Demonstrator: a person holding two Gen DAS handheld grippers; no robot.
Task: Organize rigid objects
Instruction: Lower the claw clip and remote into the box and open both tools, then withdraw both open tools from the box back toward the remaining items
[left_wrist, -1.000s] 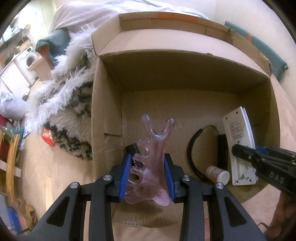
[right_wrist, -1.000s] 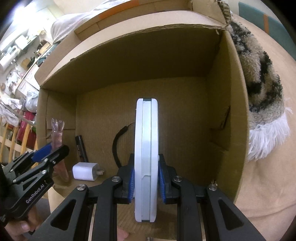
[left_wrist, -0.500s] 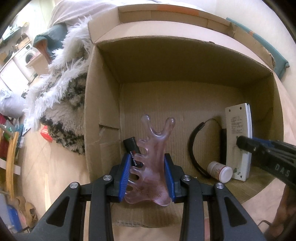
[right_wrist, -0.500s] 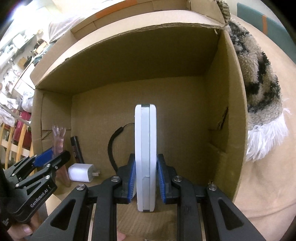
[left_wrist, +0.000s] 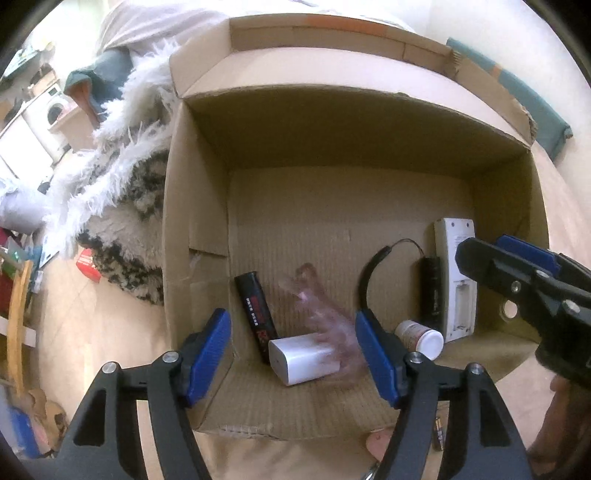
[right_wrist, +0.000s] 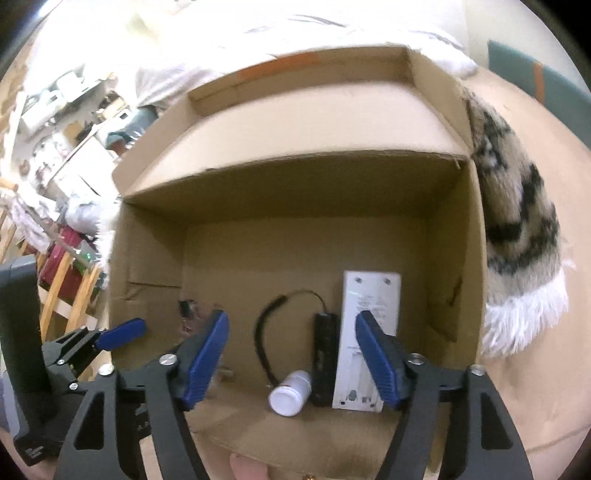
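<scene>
An open cardboard box (left_wrist: 195, 229) (right_wrist: 454, 236) lies before me. My left gripper (left_wrist: 293, 356) is open and empty above the box's near end. The pink comb-shaped scraper (left_wrist: 325, 314) is blurred, lying inside against a white charger cube (left_wrist: 303, 358). A black-red stick (left_wrist: 256, 310) lies left of it. My right gripper (right_wrist: 291, 356) is open and empty. The white flat device (right_wrist: 365, 332) (left_wrist: 456, 273) lies on the box floor, beside a black block (right_wrist: 324, 354) with a looped cable (right_wrist: 269, 332) and a white-capped bottle (right_wrist: 290, 393) (left_wrist: 421, 338).
A shaggy black-and-white blanket (left_wrist: 122, 206) (right_wrist: 517, 229) lies on both sides of the box. Wooden furniture (left_wrist: 18, 325) stands at the left. Small batteries (left_wrist: 437, 430) lie on the beige surface in front of the box.
Both grippers have opened. The left one let go of the pink scraper, which dropped into the box. The right one let go of the white device, which now lies flat, and drew back.
</scene>
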